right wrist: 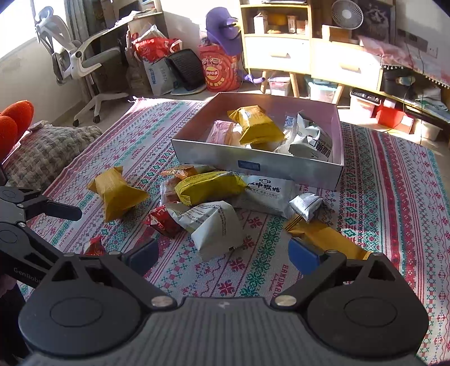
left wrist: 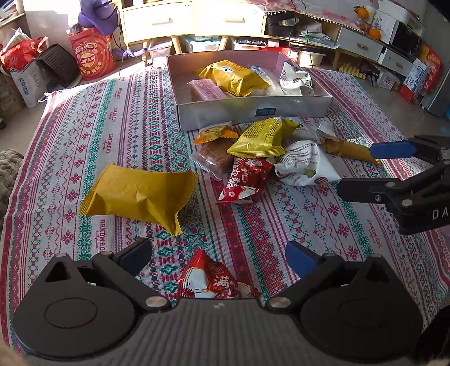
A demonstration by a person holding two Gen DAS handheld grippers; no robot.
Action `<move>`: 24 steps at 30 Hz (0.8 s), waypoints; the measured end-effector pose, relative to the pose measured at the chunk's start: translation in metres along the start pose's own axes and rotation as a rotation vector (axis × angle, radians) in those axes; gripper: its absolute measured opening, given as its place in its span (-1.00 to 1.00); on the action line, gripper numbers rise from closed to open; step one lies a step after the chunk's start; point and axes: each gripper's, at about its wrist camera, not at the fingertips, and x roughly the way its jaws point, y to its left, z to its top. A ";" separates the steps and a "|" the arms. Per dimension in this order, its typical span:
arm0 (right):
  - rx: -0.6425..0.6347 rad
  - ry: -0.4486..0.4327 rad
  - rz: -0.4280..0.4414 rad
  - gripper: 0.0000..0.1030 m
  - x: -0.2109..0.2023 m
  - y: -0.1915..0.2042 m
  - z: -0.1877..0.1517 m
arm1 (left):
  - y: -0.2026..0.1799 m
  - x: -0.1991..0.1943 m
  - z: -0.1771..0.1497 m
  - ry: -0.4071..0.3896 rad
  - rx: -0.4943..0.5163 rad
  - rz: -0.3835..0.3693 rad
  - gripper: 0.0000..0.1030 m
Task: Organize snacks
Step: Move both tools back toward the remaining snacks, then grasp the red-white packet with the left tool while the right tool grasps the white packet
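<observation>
The snacks were in two groups: several packets lay already inside the silver box (left wrist: 253,112), among them a yellow packet (left wrist: 233,76), a pink one (left wrist: 206,88) and a white one (left wrist: 296,77), while a heap of loose packets (left wrist: 261,157) remained on the patterned cloth (left wrist: 112,126) just in front of the box. A larger yellow packet (left wrist: 137,194) lay apart from the heap, and a small red packet (left wrist: 213,281) lay close under the left gripper (left wrist: 219,257). A long golden packet (right wrist: 329,239) lay beside the right gripper (right wrist: 223,254). The fingers of both grippers stood wide and held nothing. I judged the task as partly done: some snacks were in the box, but about as many were still left outside. Around the cloth stood drawers (left wrist: 194,19), bags and an office chair (right wrist: 76,62).
</observation>
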 end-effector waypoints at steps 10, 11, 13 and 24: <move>-0.051 0.019 -0.034 0.90 0.023 0.018 0.000 | 0.008 0.015 -0.013 0.123 -0.069 -0.030 0.67; -0.054 0.021 -0.036 0.90 0.025 0.020 0.000 | 0.009 0.016 -0.014 0.133 -0.078 -0.032 0.64; -0.060 0.022 -0.045 0.90 0.029 0.022 0.001 | 0.012 0.018 -0.016 0.141 -0.087 -0.034 0.56; -0.110 0.032 -0.082 0.79 0.048 0.035 0.008 | 0.007 0.020 -0.014 0.119 -0.052 -0.017 0.27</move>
